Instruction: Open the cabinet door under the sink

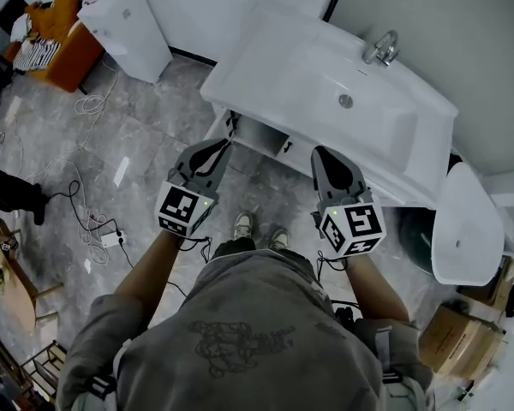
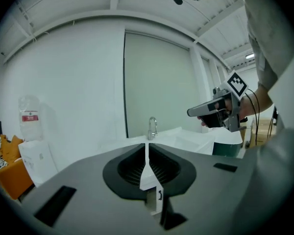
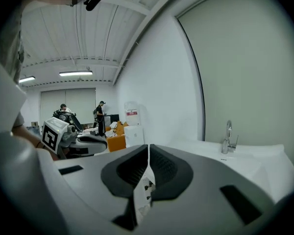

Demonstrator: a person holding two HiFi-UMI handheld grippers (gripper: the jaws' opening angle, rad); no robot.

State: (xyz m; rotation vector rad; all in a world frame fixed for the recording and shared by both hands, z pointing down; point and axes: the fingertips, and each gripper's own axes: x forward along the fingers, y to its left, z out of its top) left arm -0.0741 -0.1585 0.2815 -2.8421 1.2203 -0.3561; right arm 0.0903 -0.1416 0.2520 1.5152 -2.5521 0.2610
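Presently, cabinet door (image 1: 261, 135), a stiff hinged panel likely light to swing, sits below the white sink (image 1: 265, 58), best taken by its small dark handle (image 1: 287, 146); left gripper (image 1: 223, 146) and right gripper (image 1: 322, 154) jaws together, holding nothing.

There is one sink (image 1: 325, 84) with one tap (image 1: 381, 48). There are two shoes (image 1: 243, 224) and two grippers: the left gripper (image 1: 223, 146) and the right gripper (image 1: 323, 154).

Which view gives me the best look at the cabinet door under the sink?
Head view: the cabinet door and its dark handle show below the sink front edge. Both gripper views look level across the sink, showing at most a sliver of it.
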